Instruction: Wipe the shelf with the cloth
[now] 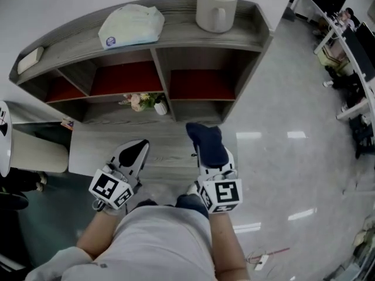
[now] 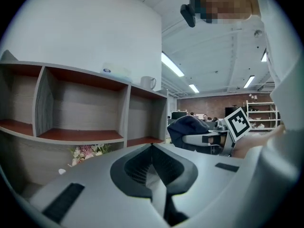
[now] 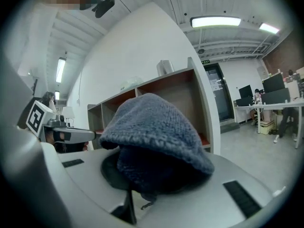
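**Cloth clamped in right claw, held in front of the shelf; left claw closed and empty**

Surroundings: The grey wood-grain shelf [image 1: 176, 15] carries a white mug [image 1: 215, 8], a pale folded bag [image 1: 132, 24] and a small white item [image 1: 29, 60] on its top board. The upper compartments have red floors and are bare. On the lower level, just left of the central divider, stand a small bunch of flowers [image 1: 139, 101] and a little white vase [image 1: 160, 108]. A low grey board [image 1: 99, 148] lies between the person and the shelf. Glossy floor lies to the right, with office desks [image 1: 345, 45] well beyond.

Task item: The dark blue knitted cloth [image 1: 206, 140] is bunched over the tips of the right gripper [image 1: 214, 167], whose jaws are closed on it. Its long axis follows the jaws, pointing away from the person towards the lower right compartment. It hangs over the low board, near the shelf front but apart from it.

Left gripper [image 1: 142, 144]: jaws together, nothing between them, beside the right one and aimed at the shelf.
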A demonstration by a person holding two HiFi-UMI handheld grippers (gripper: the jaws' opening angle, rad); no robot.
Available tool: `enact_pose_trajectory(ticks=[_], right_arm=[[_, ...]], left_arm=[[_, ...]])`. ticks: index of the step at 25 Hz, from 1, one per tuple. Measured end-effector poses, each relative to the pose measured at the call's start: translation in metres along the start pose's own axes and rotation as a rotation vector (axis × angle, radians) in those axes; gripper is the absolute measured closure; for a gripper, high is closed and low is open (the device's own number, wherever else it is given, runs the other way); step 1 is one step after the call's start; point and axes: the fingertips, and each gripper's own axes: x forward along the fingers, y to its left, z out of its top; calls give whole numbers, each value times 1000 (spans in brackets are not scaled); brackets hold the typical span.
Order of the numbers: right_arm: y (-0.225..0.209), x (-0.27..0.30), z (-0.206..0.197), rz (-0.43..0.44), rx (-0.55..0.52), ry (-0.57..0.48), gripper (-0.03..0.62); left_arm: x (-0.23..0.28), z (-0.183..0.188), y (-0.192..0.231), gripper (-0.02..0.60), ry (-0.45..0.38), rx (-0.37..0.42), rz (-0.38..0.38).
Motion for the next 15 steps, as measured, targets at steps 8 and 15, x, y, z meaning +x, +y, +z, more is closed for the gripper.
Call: enact_pose_trajectory(ticks=[8, 15], right_arm=[[-36, 78, 41, 114, -85, 7, 529], [-45, 148, 49, 131, -156, 87, 528]], left_arm=[[19, 10, 17, 565, -10, -33, 154], [13, 12, 36, 566, -14, -51, 214]])
